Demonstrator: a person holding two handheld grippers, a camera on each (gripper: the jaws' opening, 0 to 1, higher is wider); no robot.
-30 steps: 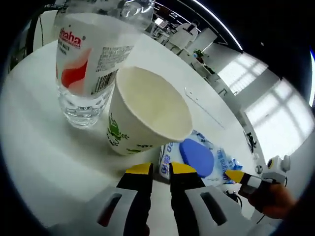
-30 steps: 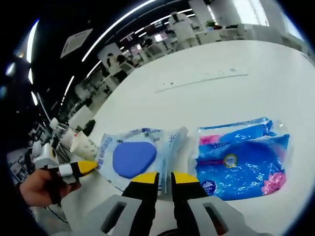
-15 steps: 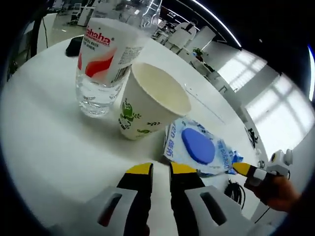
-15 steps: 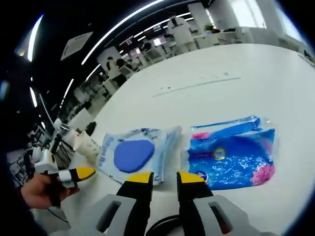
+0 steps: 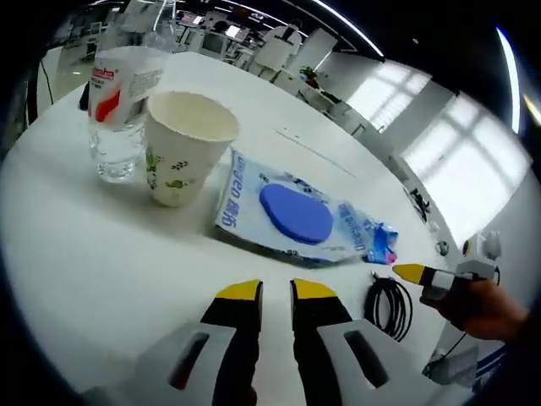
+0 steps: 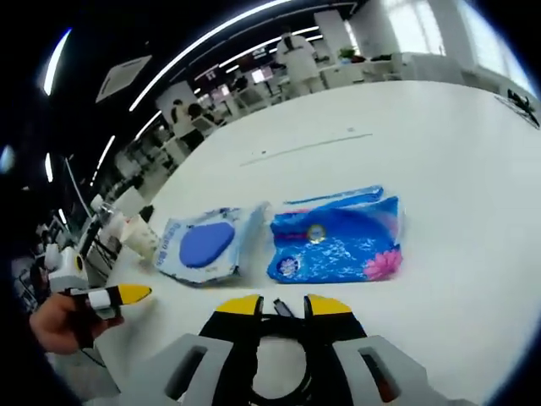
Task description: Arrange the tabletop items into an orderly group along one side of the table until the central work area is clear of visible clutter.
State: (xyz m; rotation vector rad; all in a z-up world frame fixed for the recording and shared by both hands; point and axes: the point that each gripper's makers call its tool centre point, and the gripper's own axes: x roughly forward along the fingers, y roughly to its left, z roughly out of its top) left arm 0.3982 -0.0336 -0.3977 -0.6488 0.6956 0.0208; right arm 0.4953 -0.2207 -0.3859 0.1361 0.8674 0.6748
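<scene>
Items lined up near one side of the white table

Grippers hang above the white table (image 5: 101,262), and neither holds anything. In the left gripper view, the left gripper (image 5: 272,293) shows its two yellow-tipped jaws nearly together, a narrow slit between them and nothing in it, over bare tabletop. Ahead of it a clear water bottle (image 5: 117,101) with a red and white label stands upright. A paper cup (image 5: 183,146) with green leaf print stands just beside the bottle, upright and open at the top. Next to the cup lies a flat wipes pack (image 5: 283,213) with a blue oval flap. A blue tissue pack (image 5: 376,243) peeks out past its far end. A coiled black cable (image 5: 391,306) lies on the table nearer the gripper.

In the right gripper view, the right gripper (image 6: 274,304) has its jaws a little apart, empty, with the black cable (image 6: 279,338) looped between and just beyond them. The wipes pack (image 6: 205,245) and the tissue pack (image 6: 336,241) lie side by side, edges close or touching. The cup (image 6: 139,235) stands farther left, small. The left gripper (image 6: 114,296) enters at the lower left, held in a hand (image 6: 57,321).
</scene>
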